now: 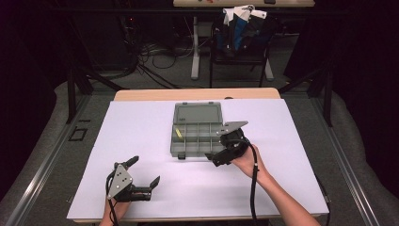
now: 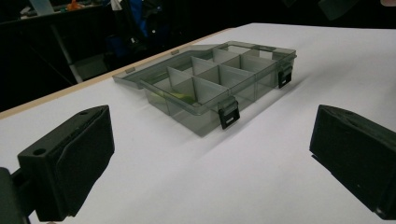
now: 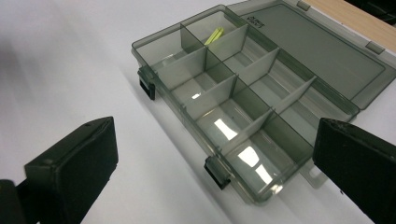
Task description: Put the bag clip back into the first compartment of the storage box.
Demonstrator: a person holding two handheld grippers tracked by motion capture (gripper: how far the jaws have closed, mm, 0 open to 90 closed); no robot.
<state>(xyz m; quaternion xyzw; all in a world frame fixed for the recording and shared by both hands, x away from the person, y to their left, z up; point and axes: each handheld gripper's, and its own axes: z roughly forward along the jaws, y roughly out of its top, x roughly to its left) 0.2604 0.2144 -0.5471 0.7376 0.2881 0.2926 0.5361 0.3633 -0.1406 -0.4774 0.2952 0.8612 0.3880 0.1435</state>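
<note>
Room: I see dark surroundings, cables on the floor at 12 o'clock beyond the table, and a chair with blue and white cloth at about 1 o'clock.
Table: the table carries a white sheet; its wooden far edge shows at 12 o'clock. I have wide bare surface at 9 o'clock, at 3 o'clock and along the near edge at 6 o'clock.
Organizer box: the grey see-through organizer box sits just past the table's middle, toward 12 o'clock, lid laid flat open on the far side, two black latches on the near wall. It sits well in from every table edge.
Right hand-held gripper: my right hand-held gripper hangs at the box's near right corner, roughly 4 o'clock of it, jaws spread wide, nothing between them.
Left hand-held gripper: my left hand-held gripper is at 7 o'clock near the table's front edge, well apart from the box, jaws spread, nothing held.
Yellow piece: a small yellow piece lies in the far left compartment.
</note>
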